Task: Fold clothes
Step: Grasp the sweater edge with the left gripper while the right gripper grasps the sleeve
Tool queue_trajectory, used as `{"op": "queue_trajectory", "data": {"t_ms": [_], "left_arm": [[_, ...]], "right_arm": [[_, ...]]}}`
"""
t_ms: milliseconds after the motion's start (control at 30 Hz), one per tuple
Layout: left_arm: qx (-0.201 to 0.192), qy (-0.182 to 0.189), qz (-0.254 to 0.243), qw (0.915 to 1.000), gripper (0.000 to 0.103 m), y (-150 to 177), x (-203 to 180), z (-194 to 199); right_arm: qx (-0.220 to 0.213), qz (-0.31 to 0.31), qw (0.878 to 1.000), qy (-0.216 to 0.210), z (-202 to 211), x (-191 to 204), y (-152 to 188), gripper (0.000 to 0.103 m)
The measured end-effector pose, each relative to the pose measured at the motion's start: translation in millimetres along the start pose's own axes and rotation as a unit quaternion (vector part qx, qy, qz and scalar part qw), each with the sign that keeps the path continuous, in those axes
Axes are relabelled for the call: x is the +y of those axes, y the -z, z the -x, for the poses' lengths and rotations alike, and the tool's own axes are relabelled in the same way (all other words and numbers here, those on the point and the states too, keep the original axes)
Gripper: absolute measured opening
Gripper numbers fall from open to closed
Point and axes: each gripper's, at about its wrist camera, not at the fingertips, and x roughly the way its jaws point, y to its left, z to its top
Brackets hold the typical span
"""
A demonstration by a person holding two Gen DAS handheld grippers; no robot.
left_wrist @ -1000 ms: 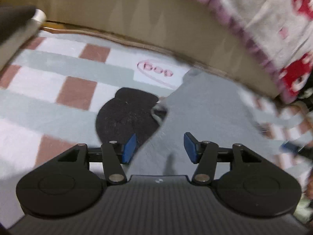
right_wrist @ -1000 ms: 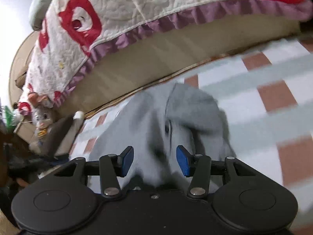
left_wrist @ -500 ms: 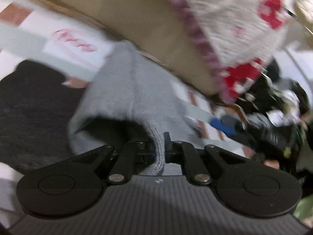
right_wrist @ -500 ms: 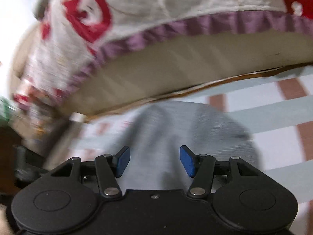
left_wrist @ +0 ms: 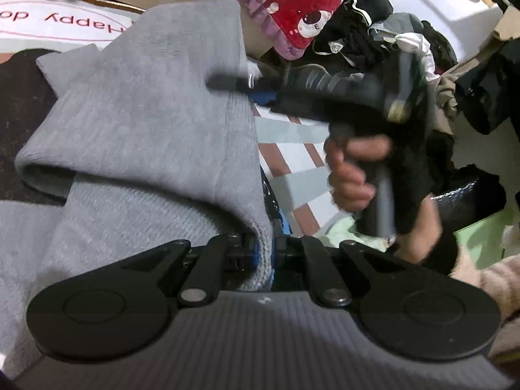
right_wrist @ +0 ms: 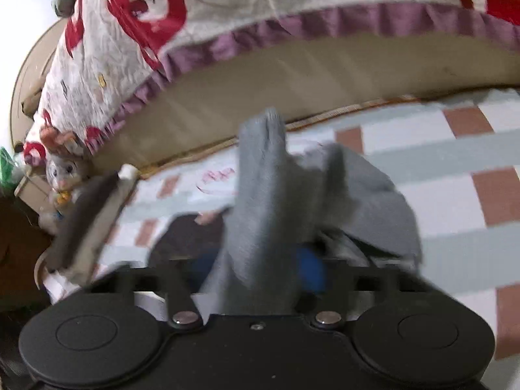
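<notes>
A: The grey knit sweater (left_wrist: 143,104) lies on the checked blanket (right_wrist: 455,201), half across a black garment (left_wrist: 19,107). In the left wrist view it fills the frame from nine o'clock through the centre, one layer doubled over another and a rolled edge running down to six o'clock.

B: And the left gripper (left_wrist: 265,253)?

A: Clenched on that rolled edge. The blue pads are nearly together, with the ribbed knit pinched between them.

B: The right gripper (right_wrist: 256,269)?

A: Its jaws have just been closing, and a bunched fold of the same sweater stands up between them toward twelve o'clock. The frame is smeared there, but the cloth fills the gap between the blue pads (right_wrist: 310,268), so it reads as grasping the sweater.

B: Can the two see each other?

A: From the left wrist, the right gripper sits at about two o'clock, blurred, its tip at the sweater's far edge, with the person's hand (left_wrist: 354,175) wrapped round the handle.

B: What's around it?

A: A quilt with a purple frill (right_wrist: 227,16) hangs over the bed edge at twelve o'clock in the right wrist view. A plush rabbit (right_wrist: 65,172) sits at nine o'clock. A heap of dark clothes (left_wrist: 373,26) lies at one o'clock in the left wrist view.
</notes>
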Motion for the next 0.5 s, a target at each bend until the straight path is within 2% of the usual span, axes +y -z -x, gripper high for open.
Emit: {"op": "queue_trajectory", "data": {"t_ms": [33, 67, 133, 200, 233, 267, 300, 333, 400, 500], "left_arm": [[0.004, -0.003, 0.002, 1.0, 0.006, -2, 1, 6], [0.004, -0.007, 0.002, 1.0, 0.007, -3, 1, 13], [-0.009, -0.026, -0.009, 0.9996, 0.01, -5, -3, 30], [-0.038, -0.08, -0.035, 0.9954, 0.018, -8, -6, 50], [-0.047, -0.121, -0.061, 0.9897, 0.019, -10, -8, 56], [-0.052, -0.169, -0.097, 0.9794, 0.023, -11, -9, 60], [-0.054, -0.216, -0.13, 0.9662, 0.031, -12, -10, 62], [-0.049, -0.247, -0.155, 0.9551, 0.035, -13, -7, 60], [-0.039, -0.266, -0.174, 0.9473, 0.039, -16, 9, 53], [-0.033, -0.253, -0.145, 0.9561, 0.039, -26, 39, 37]], "right_arm": [[-0.012, -0.009, 1.0, -0.012, 5, -7, 7, 0.015], [-0.026, -0.014, 0.999, -0.019, 10, -14, 13, 0.011], [-0.062, -0.002, 0.998, 0.009, 27, -18, 23, 0.009], [-0.081, 0.012, 0.996, 0.043, 39, -22, 31, 0.009], [-0.083, 0.015, 0.995, 0.059, 42, -25, 33, 0.009], [-0.081, 0.006, 0.995, 0.063, 44, -32, 35, 0.009], [-0.078, -0.006, 0.995, 0.065, 43, -39, 37, 0.008], [-0.074, -0.013, 0.995, 0.068, 41, -43, 38, 0.008], [-0.075, -0.02, 0.995, 0.069, 38, -45, 39, 0.008], [-0.083, -0.022, 0.994, 0.07, 35, -41, 40, 0.008]]}}
